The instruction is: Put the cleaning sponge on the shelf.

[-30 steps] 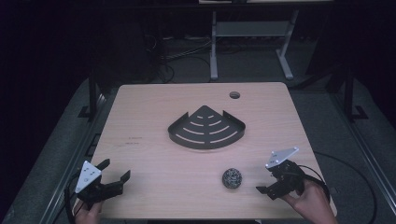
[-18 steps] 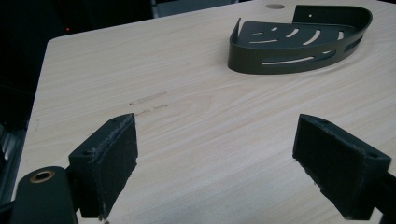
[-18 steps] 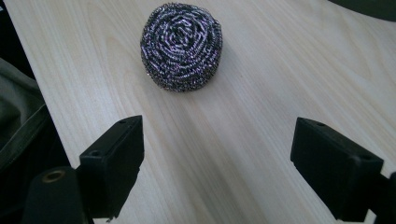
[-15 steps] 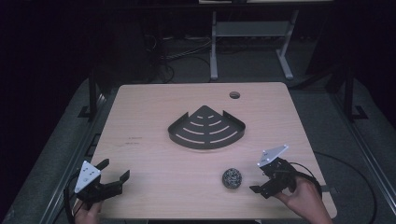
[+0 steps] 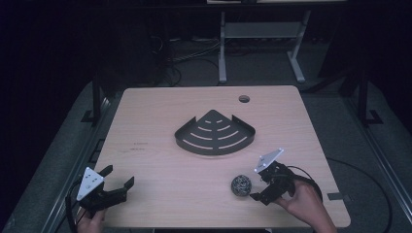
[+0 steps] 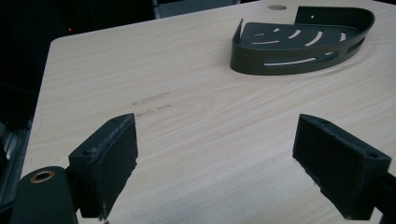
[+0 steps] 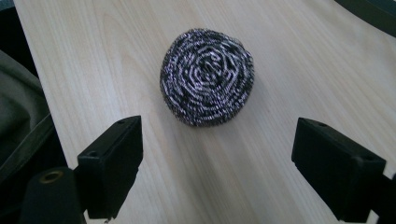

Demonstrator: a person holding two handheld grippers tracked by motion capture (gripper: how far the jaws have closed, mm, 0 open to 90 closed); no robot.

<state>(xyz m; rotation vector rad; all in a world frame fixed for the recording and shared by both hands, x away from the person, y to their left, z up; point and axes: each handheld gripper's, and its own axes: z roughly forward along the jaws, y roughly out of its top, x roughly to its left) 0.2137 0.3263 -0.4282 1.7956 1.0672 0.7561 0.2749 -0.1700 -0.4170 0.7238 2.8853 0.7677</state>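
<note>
A round steel-wire scourer (image 5: 241, 185) lies on the wooden table (image 5: 160, 111) near its front right. My right gripper (image 5: 255, 187) sits just right of it, its jaws pointing at it. In the right gripper view the scourer (image 7: 208, 77) lies a little ahead of the right gripper (image 7: 217, 168); the jaws have just been opening and stand wide with nothing between them. A black slotted corner shelf (image 5: 215, 133) rests at the table's middle. My left gripper (image 5: 119, 177) hovers open at the front left corner, and the left gripper (image 6: 217, 168) has bare tabletop between its pads.
A round cable hole (image 5: 244, 99) sits near the table's far edge, behind the shelf (image 6: 299, 42). A desk frame (image 5: 262, 34) and cables lie on the dark floor beyond. Bare wood spans between the two grippers.
My right gripper has slid left across the table, closing in on the scourer. The left gripper, the shelf and the scourer have stayed put.
</note>
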